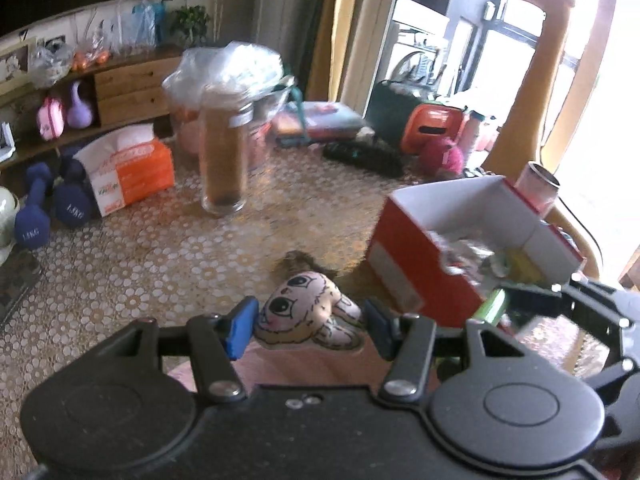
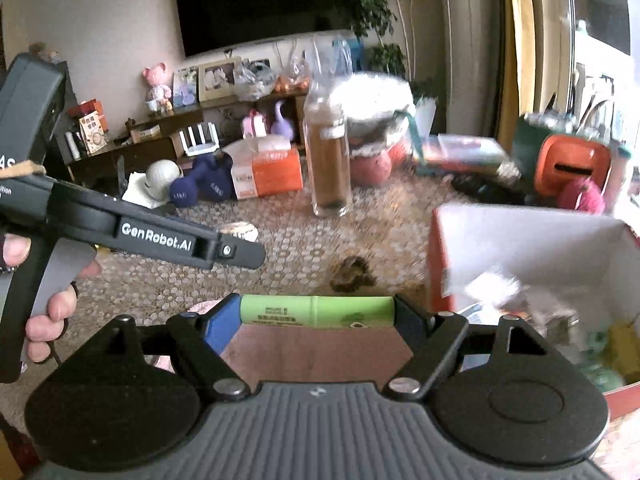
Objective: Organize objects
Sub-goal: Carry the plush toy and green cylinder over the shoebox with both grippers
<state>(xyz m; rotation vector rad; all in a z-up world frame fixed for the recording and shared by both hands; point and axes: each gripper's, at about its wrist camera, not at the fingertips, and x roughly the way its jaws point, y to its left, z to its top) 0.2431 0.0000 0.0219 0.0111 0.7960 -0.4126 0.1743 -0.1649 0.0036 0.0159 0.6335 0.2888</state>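
1. My left gripper [image 1: 310, 326] is clamped on a small flat plush charm [image 1: 308, 312] with big cartoon eyes. It sits low in the middle of the left wrist view, pinched between the blue pads [image 1: 240, 330], and it is clear of the table.
2. My right gripper [image 2: 316, 314] holds a green tube [image 2: 316, 311] crosswise, one end against each pad. It lies low in the middle of the right wrist view, above the tablecloth.
3. The red box [image 1: 424, 264] with a white inside stands open at the right of the left wrist view, just beyond the charm. Blurred wrappers and a yellow item lie in it. In the right wrist view it fills the lower right.
4. A small dark brown clump [image 2: 352, 274] lies on the patterned tablecloth [image 1: 132, 264], between the green tube and the box's near corner.
5. A tall clear bottle [image 1: 224, 156] with brownish contents stands upright at the upper middle of both views.
6. Left of the bottle is an orange and white tissue box [image 1: 128, 168], and blue dumbbells [image 1: 48, 208] lie further left.
7. In the right wrist view my left hand [image 2: 52, 304] shows at the left edge, wrapped around the other gripper's handle.
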